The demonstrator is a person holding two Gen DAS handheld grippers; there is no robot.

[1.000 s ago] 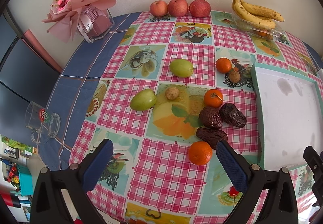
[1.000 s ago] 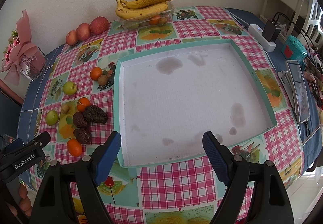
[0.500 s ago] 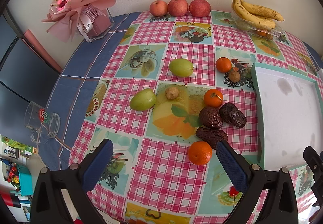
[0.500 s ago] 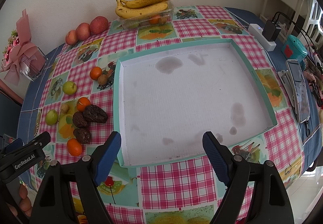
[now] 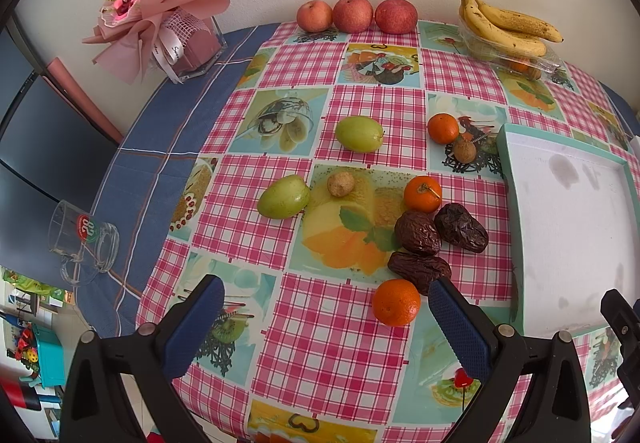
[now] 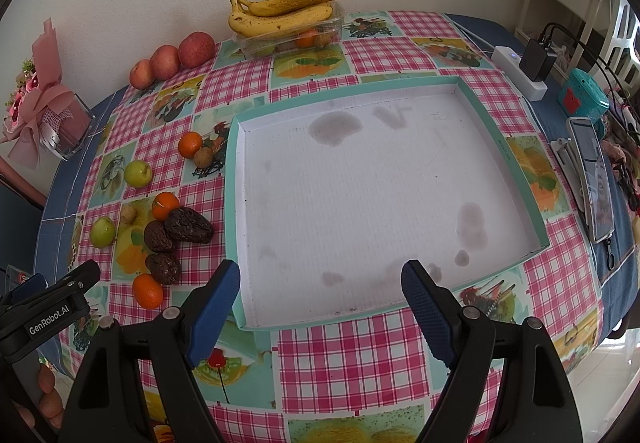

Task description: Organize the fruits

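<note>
While both grippers hover level above the table – fingers (image 5: pixel 460 323) wide apart, empty

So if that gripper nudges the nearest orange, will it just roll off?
Probably it would roll: the nearest orange looks round and smooth, sitting loose on the flat tablecloth. Pushed away from the camera, the dates just beyond might stop it. Its firm-looking skin should take a gentle squeeze.

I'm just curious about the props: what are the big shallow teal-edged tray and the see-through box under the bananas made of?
The shallow teal-edged tray looks like corrugated cardboard, matte white inside: fine parallel ribs run across its floor, with dull grey stains soaked in. The see-through box under the bananas looks like thin clear plastic, glossy: small fruit shows through its walls. Neither can be confirmed by sight alone.
</note>
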